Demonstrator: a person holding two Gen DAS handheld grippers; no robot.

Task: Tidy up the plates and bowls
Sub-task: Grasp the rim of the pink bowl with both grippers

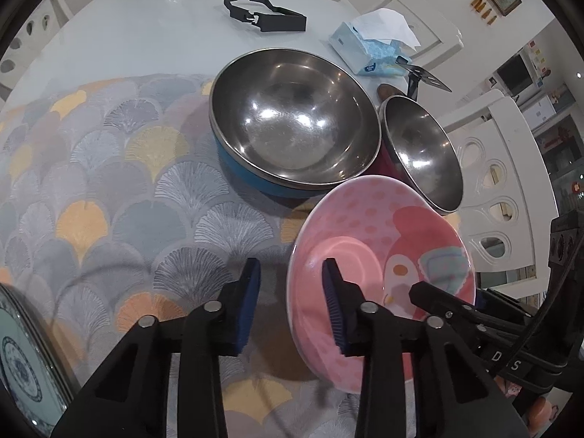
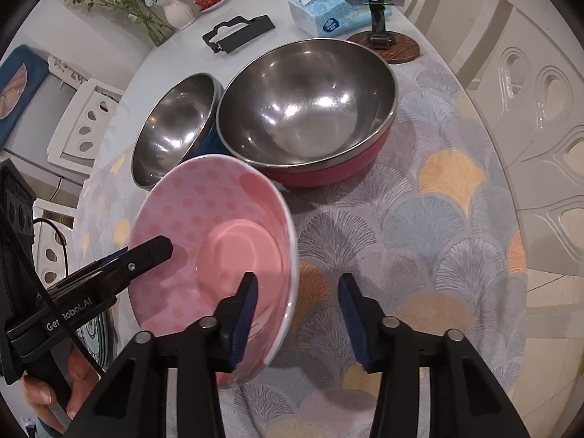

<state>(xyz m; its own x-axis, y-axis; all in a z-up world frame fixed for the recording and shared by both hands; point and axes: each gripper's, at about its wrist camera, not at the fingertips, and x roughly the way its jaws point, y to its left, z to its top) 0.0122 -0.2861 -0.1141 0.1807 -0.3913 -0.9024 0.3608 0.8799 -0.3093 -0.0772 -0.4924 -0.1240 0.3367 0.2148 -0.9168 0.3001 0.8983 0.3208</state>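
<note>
A pink polka-dot bowl point(image 1: 365, 241) with a cartoon print rests on the patterned cloth in front of two steel bowls. My left gripper point(image 1: 292, 306) straddles its left rim, one pad outside and one inside, with gaps showing, so it is open. My right gripper point(image 2: 297, 310) straddles the opposite rim of the pink bowl point(image 2: 219, 226) the same way, open and not pressing. A blue-sided steel bowl point(image 1: 292, 120) and a red-sided steel bowl point(image 2: 310, 109) stand side by side behind it, both empty.
A blue-patterned plate point(image 1: 22, 365) lies at the cloth's near left edge. Farther back are a tissue pack point(image 2: 328, 14), a black plastic frame point(image 1: 262, 14), a phone stand on a wooden coaster point(image 2: 383, 40) and a flower vase point(image 2: 179, 11). White chairs point(image 1: 492, 182) ring the table.
</note>
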